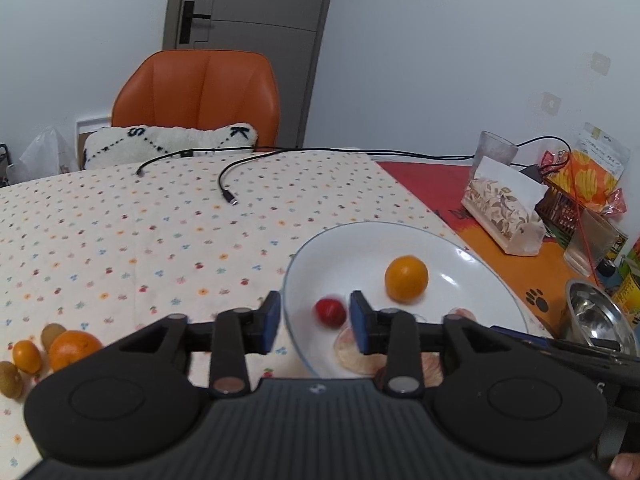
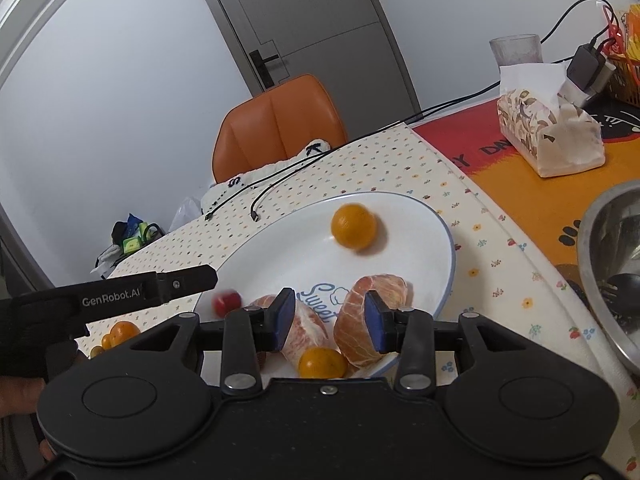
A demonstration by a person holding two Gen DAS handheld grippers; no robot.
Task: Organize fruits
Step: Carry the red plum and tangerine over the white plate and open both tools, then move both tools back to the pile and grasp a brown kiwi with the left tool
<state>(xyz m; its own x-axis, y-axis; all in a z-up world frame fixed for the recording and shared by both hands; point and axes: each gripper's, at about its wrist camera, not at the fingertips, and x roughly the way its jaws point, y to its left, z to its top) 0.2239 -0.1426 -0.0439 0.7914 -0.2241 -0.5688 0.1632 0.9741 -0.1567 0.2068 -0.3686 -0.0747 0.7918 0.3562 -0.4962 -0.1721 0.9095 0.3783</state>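
Note:
A white plate (image 1: 472, 256) (image 2: 420, 216) holds a small orange (image 1: 406, 279) (image 2: 353, 226), a blurred red cherry tomato (image 1: 330, 312) (image 2: 226, 301), peeled grapefruit pieces (image 2: 360, 320) (image 1: 360, 350) and another small orange (image 2: 322, 363). My left gripper (image 1: 315, 322) is open and empty over the plate's left rim, the tomato between its fingers' line. My right gripper (image 2: 330, 320) is open over the plate's near edge, above the grapefruit pieces. More fruit lies on the cloth at left: an orange (image 1: 74, 348), a small orange (image 1: 26, 356) and kiwis (image 1: 10, 378).
A steel bowl (image 1: 600, 320) (image 2: 612, 264), a tissue box (image 1: 504, 212) (image 2: 548, 136), a glass (image 1: 496, 148), snack packets (image 1: 588, 176) and cables (image 1: 228, 184) are on the table. An orange chair (image 1: 196, 92) stands behind it.

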